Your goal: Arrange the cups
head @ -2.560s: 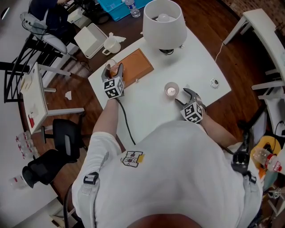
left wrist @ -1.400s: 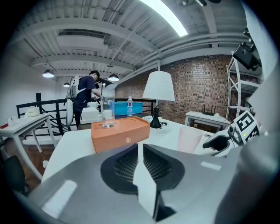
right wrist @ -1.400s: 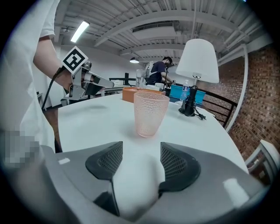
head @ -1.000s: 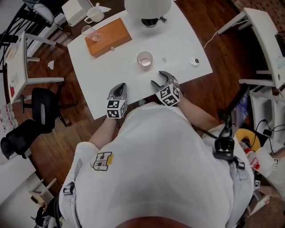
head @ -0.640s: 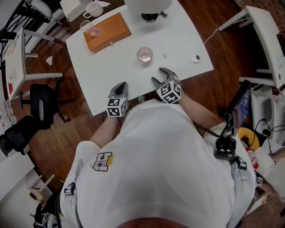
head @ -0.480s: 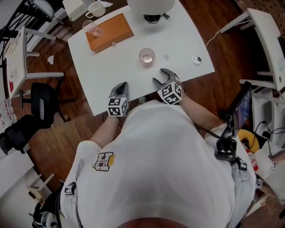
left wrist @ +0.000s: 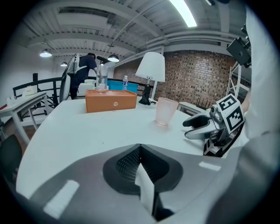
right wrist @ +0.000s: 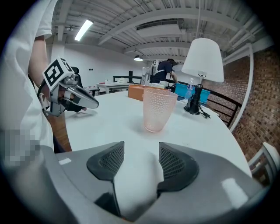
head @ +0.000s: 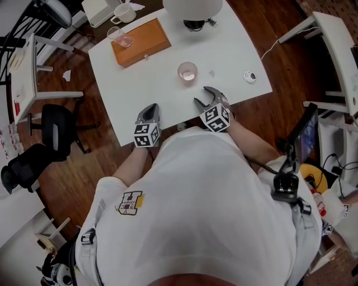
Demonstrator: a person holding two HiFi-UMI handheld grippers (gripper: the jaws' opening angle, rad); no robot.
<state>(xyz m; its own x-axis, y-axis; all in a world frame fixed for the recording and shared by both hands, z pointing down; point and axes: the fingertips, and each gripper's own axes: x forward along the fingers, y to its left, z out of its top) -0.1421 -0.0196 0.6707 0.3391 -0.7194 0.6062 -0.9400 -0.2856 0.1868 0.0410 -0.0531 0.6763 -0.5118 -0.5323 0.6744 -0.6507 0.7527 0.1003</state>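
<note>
A pink dimpled cup [head: 187, 72] stands upright mid-table, a short way beyond my right gripper [head: 203, 96]. That gripper is open with nothing between its fingers, and the cup [right wrist: 159, 109] stands ahead of it [right wrist: 141, 157]. A clear cup [head: 119, 37] stands at the far left corner of an orange box [head: 140, 42]. My left gripper [head: 149, 110] rests near the table's front edge, shut and empty. In the left gripper view it [left wrist: 140, 146] points toward the box [left wrist: 110, 100], with the pink cup [left wrist: 166, 111] to the right.
A white lamp [head: 193, 6] stands at the far side of the white table [head: 134, 92]. A small round metal item [head: 250, 76] lies near the right edge. A white mug [head: 124, 11] sits on another surface beyond the box. A black chair [head: 56, 125] stands to the left.
My left gripper has drawn back from the orange box to the table's near edge, leaving the clear cup at the box. Over the last second both grippers have stayed put.
</note>
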